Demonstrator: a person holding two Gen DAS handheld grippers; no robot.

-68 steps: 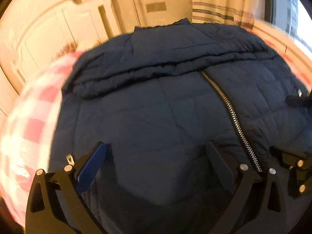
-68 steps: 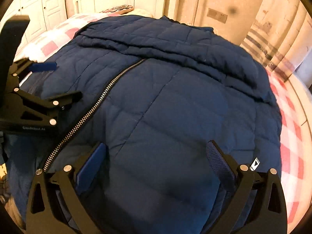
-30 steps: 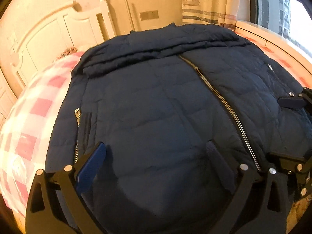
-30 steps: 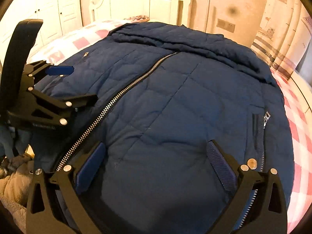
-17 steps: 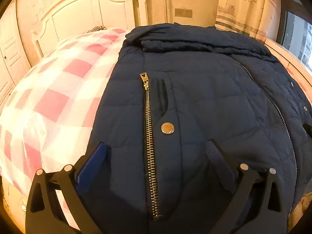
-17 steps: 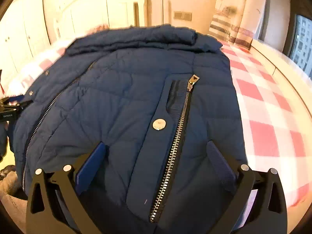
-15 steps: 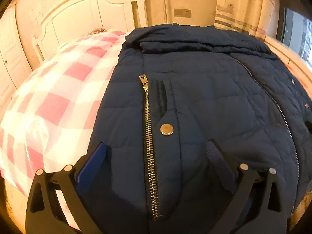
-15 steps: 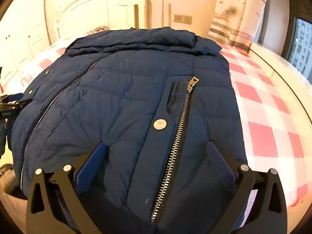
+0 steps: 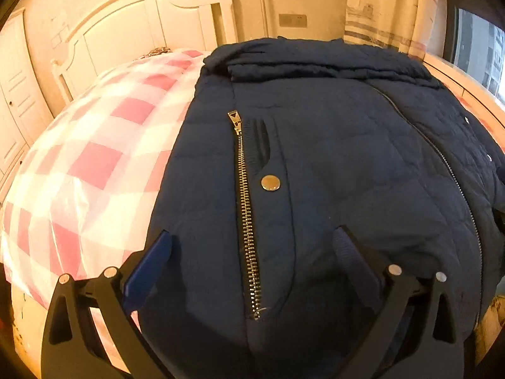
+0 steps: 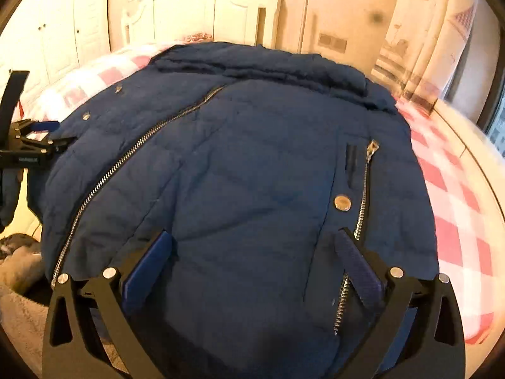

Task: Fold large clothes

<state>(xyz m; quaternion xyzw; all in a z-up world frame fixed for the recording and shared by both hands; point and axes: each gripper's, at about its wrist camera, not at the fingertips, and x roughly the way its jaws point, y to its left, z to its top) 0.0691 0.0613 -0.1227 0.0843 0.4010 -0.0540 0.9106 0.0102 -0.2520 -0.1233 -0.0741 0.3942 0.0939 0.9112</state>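
A large navy quilted jacket (image 9: 341,145) lies spread flat, front side up, on a bed covered with a pink and white checked sheet (image 9: 94,158). Its hem is at the near edge of the bed, close to both cameras, and its collar (image 9: 309,60) is folded in a thick roll at the far end, toward the white headboard (image 9: 151,25). The main zipper (image 10: 126,158) is closed and runs along the middle of the jacket.

The left gripper (image 9: 252,252) is over the left front part of the jacket, near the hem. Its jaws are wide apart and hold nothing; between them are a pocket zipper (image 9: 244,208) and a round gold snap button (image 9: 270,183). The left blue pad (image 9: 148,268) is above the side edge of the jacket, where the dark cloth meets the sheet. I cannot tell if the pads touch the cloth or only hang just above it.

The right gripper (image 10: 252,252) is over the right front part, also near the hem, with its jaws wide apart and nothing between them except the jacket surface below. The second pocket zipper (image 10: 363,202) with its own snap button (image 10: 342,203) passes just beside the right pad (image 10: 359,268). In the right wrist view the left gripper shows at the far left border, beside the jacket edge.

Behind the bed there are a beige wall with a switch plate (image 9: 293,20), and a patterned curtain (image 9: 391,9) next to a window (image 9: 483,53)
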